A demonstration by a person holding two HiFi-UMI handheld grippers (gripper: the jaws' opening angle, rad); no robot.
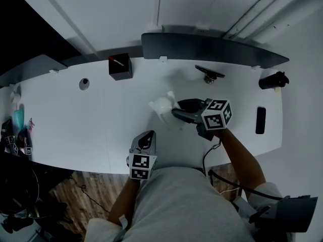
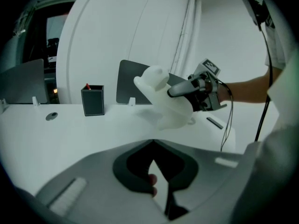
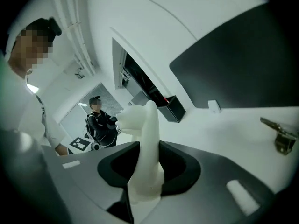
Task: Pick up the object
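The object is a white plastic figure (image 1: 162, 106) with a rounded body and a knobbed top, near the middle of the white table (image 1: 75, 130). My right gripper (image 1: 176, 110) comes at it from the right and is shut on it. In the right gripper view the figure (image 3: 145, 139) stands between the jaws of the right gripper (image 3: 145, 171), both pressing its sides. The left gripper view shows the figure (image 2: 161, 99) tilted, apparently just above the tabletop. My left gripper (image 1: 146, 137) hovers at the table's front edge, shut and holding nothing (image 2: 156, 183).
A black pen box (image 1: 120, 67) stands at the back left, beside a round grommet (image 1: 84, 83). A dark curved panel (image 1: 212, 47) runs along the back. A black clamp (image 1: 209, 73), a black flat bar (image 1: 260, 120) and a dark object (image 1: 272, 79) lie to the right.
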